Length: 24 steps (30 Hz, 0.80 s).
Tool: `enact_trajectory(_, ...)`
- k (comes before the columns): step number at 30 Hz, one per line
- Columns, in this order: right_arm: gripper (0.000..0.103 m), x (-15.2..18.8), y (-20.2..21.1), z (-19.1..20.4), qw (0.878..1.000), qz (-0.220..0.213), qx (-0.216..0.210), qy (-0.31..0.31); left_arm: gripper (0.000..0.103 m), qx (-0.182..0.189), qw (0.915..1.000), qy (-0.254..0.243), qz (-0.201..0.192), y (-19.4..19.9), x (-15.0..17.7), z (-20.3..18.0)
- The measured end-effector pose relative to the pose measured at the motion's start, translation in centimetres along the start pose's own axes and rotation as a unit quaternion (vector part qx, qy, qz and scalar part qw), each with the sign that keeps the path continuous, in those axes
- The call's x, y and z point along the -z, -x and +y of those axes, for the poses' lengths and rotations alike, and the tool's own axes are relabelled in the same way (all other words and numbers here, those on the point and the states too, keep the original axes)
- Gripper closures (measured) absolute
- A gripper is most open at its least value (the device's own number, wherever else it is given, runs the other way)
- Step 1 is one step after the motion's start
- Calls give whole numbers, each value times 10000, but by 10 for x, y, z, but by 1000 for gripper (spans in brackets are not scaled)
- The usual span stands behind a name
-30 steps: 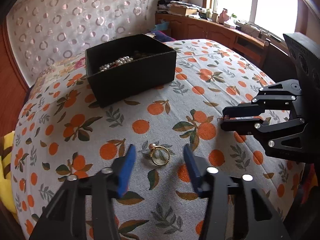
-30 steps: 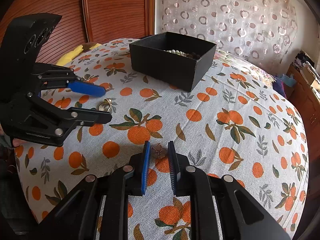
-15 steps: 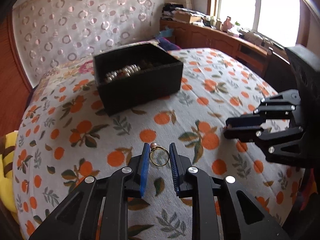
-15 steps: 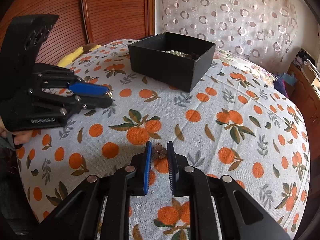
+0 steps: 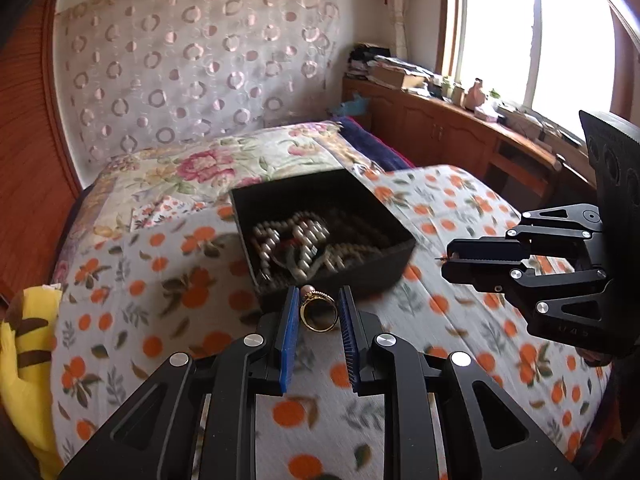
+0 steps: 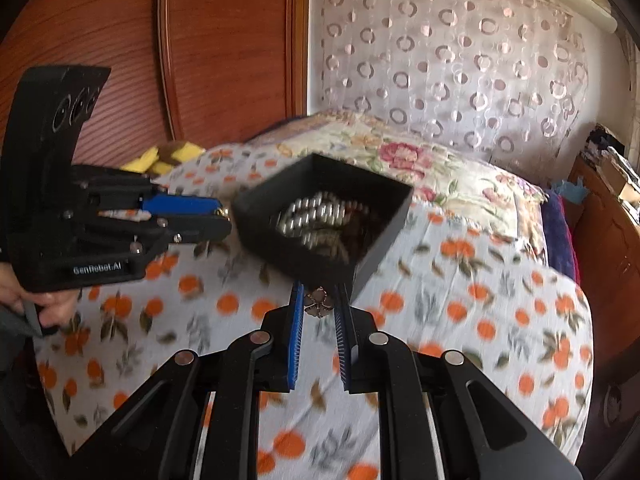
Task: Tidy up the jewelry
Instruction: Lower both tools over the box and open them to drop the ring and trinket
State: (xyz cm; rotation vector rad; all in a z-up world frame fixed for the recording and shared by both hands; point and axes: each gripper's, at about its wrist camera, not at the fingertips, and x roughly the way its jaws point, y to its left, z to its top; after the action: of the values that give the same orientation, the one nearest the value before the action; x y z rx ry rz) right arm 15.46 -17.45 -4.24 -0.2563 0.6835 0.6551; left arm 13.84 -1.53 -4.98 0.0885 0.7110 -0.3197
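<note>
The left claw (image 5: 319, 312) pinches a gold ring (image 5: 318, 313) across its band; hard, light and slippery, I judge. The right claw (image 6: 319, 302) grips a small flower-shaped piece (image 6: 319, 301), near the black box (image 6: 320, 224).

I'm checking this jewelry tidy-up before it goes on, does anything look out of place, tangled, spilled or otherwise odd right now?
Nothing looks spilled or damaged. The pearl strands lie in a loose heap inside the black box rather than laid out. The left gripper holds a gold ring and the right gripper a flower-shaped piece, both just short of the box.
</note>
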Motion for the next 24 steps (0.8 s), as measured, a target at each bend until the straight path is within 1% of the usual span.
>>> enact_trajectory(7,86,-25,-21,-7,9997,-173,-149,-41,84,-99,9999,45,-96,-7,-23,13)
enact_trajectory(17,85,-28,-31,-14,9990,-229,-285,-241,84,-159,9998,107,-56,-26,-42,26)
enact_trajectory(20,80,-28,-31,-17,9989,-248,-269,-301,84,-162,9997,155,-43,-31,-44,28)
enact_trajectory(22,74,-27,-31,-19,9988,-252,-247,-338,84,-150,9997,169,-36,-34,-46,28)
enact_trajectory(24,74,-27,-30,-21,9988,-267,-214,-358,84,-155,9997,160,-38,-37,-47,26)
